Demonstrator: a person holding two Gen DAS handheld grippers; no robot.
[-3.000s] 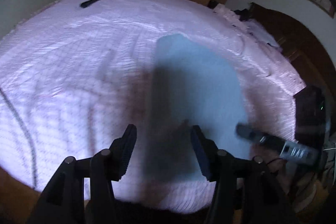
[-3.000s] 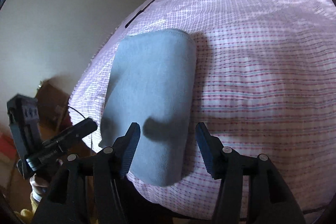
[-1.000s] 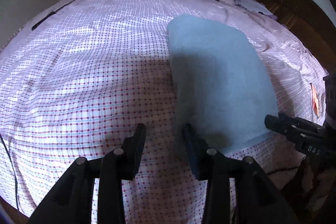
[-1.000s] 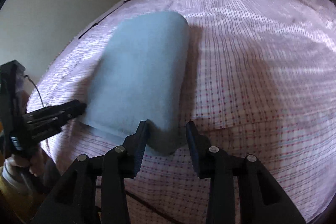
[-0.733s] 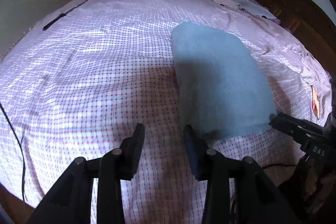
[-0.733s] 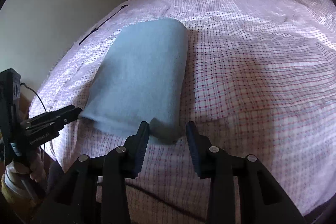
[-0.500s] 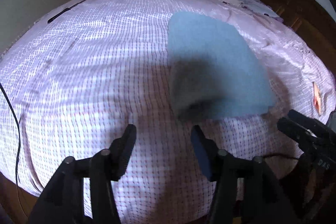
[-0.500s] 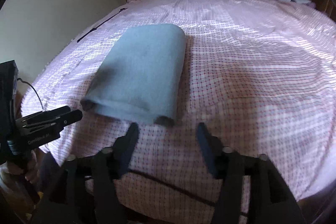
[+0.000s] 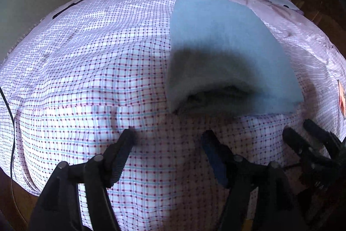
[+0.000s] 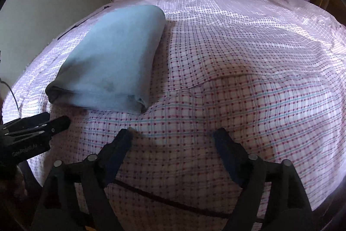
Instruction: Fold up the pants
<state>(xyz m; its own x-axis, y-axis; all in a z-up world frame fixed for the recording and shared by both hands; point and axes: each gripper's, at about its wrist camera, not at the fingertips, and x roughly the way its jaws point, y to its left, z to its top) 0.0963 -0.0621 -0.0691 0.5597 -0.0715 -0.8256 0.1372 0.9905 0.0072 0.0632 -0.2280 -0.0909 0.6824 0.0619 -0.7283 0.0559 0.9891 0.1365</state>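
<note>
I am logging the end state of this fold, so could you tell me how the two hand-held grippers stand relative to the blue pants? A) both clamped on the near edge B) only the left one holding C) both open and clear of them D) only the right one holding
C: the folded blue pants lie alone on the checked bedsheet, while the left hand-held gripper and right hand-held gripper hang open short of the near edge.

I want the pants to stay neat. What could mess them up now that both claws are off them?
The folded blue pants lie close to the edge of the checked bedsheet, so a tug on the sheet might slide them off. Their near end gapes loosely and could spring open. The open left claw and open right claw hover nearby and could snag it.
</note>
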